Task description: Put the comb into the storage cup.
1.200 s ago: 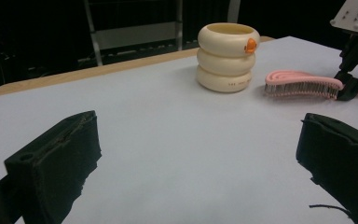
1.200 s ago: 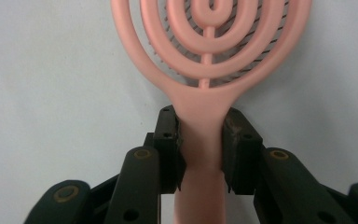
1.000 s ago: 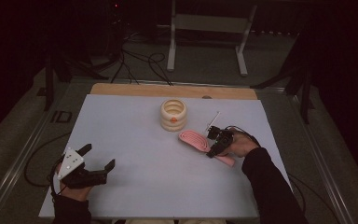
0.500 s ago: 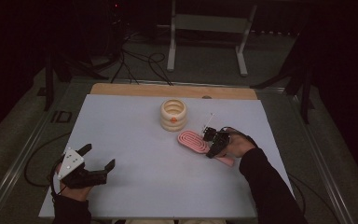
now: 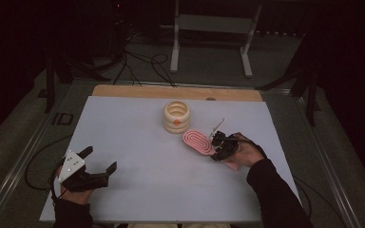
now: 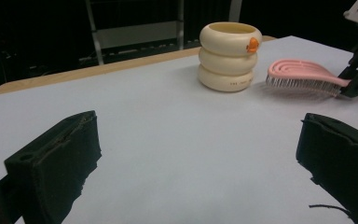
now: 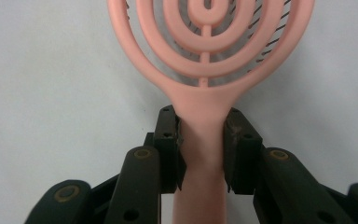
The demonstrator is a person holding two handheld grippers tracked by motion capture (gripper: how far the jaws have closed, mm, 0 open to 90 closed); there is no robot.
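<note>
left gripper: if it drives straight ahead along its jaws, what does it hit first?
Probably nothing close: the left gripper stands open over bare table. Farther along that line stands the cream ringed holder, slightly right of centre, so it would likely be met first; the pink hairbrush lies further right. Depth is hard to judge.

White table (image 5: 138,142) with wooden far edge.
Bearing a cream ribbed ring-stacked cup (image 5: 177,117) near centre back, a pink hairbrush (image 5: 198,141) lying bristles-down just beside it.

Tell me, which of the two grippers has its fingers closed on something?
The right gripper: its fingers press on the handle of the pink hairbrush. The left gripper stands open over the bare table, holding nothing.
</note>
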